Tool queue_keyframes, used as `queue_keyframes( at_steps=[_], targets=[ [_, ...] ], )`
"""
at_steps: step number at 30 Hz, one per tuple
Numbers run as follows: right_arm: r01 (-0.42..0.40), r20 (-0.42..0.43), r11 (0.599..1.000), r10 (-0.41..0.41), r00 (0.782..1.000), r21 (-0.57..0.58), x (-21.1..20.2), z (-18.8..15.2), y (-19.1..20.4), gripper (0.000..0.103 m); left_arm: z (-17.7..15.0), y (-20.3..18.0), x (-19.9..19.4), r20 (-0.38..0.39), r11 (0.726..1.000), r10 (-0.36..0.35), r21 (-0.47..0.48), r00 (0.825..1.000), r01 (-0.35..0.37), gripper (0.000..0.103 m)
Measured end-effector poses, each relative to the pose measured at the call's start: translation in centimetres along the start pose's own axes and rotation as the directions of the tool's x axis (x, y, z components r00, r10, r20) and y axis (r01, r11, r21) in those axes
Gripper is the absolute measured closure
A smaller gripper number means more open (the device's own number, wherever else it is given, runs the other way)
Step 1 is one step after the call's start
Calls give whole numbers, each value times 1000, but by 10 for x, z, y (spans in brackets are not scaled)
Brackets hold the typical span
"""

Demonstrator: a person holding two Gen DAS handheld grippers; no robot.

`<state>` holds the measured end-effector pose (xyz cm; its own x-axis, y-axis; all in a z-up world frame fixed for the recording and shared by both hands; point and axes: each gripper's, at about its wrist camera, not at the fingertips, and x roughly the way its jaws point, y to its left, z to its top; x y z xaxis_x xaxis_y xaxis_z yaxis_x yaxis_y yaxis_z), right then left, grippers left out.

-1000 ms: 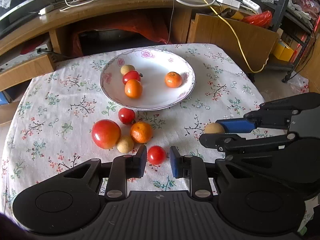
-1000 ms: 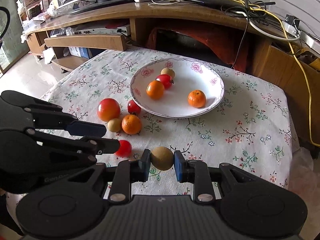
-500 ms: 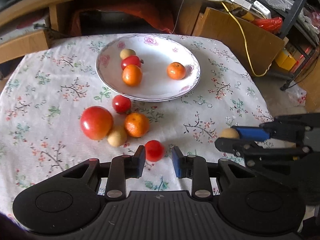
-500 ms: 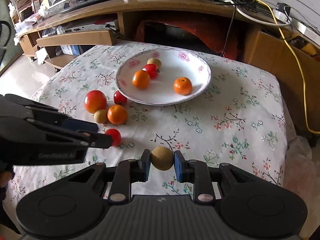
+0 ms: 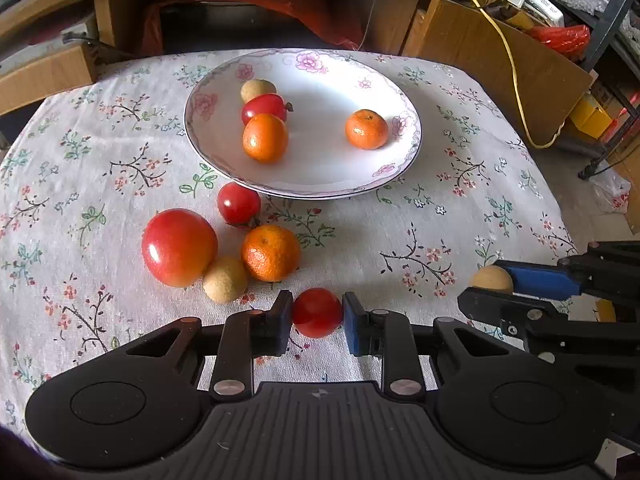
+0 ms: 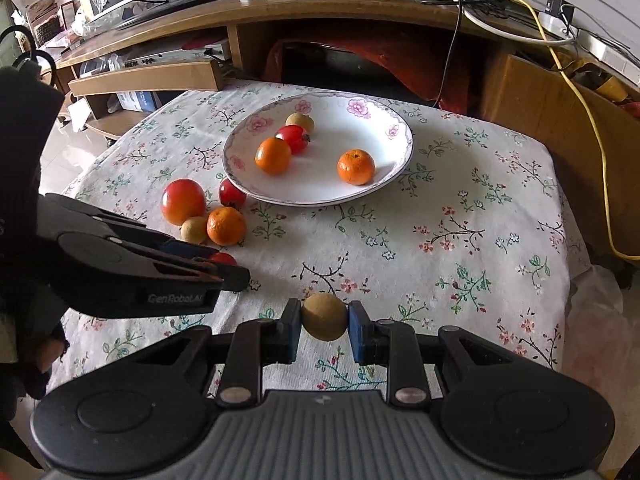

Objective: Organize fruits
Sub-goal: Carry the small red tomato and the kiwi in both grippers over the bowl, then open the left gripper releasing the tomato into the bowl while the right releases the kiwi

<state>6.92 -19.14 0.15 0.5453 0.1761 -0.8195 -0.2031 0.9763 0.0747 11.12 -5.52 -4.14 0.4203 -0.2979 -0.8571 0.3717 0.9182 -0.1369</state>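
- Now left gripper (image 5: 317, 314) clamped on small red tomato (image 5: 317, 313), pads touching both sides, tomato low over the floral tablecloth (image 5: 400, 216).
- Right gripper (image 6: 324, 322) clenched on tan round fruit (image 6: 324, 317), held above the cloth near the table's front edge.
- In the left wrist view, right gripper's tips at the right edge, same tan fruit poking out between them.
- In the right wrist view, left gripper coming in from the left, red tomato just peeking past its tips.
- White flower-rimmed plate (image 5: 404, 120) at the far middle of the table, holding two oranges (image 5: 265, 137), one red tomato (image 5: 264, 107) and one tan fruit (image 5: 258, 90); tomato touching the left orange and the tan fruit.
- Loose cluster on the cloth, in front of the plate's left side: big red tomato (image 5: 179, 246), small tan fruit (image 5: 225, 279), orange (image 5: 270, 252), small red tomato (image 5: 239, 203) just beside the plate rim.
- Big tomato, tan fruit and orange touching one another.
- Wooden desk (image 6: 360, 12) with cables behind the table; yellow cable (image 5: 512, 64) hanging at right.
- Dark sleeve (image 6: 24, 128) at left edge of the right wrist view.
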Motion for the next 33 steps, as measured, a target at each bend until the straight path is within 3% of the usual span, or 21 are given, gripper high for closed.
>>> queue_keyframes(
  at_steps=[13, 22, 33],
  targets=[
    [17, 35, 1000, -17, 999, -6, 6, 22, 3, 76, 13, -2, -27, 64, 999, -33, 2, 997, 33, 70],
    [22, 71, 1000, -22, 997, 0, 15, 55, 0, 76, 44, 10, -26, 102, 1000, -4, -27, 995, 7, 71],
    [18, 67, 1000, -19, 998, 8, 48, 82, -8, 76, 70, 23, -4, 86, 998, 37, -46, 996, -33, 71]
  ],
)
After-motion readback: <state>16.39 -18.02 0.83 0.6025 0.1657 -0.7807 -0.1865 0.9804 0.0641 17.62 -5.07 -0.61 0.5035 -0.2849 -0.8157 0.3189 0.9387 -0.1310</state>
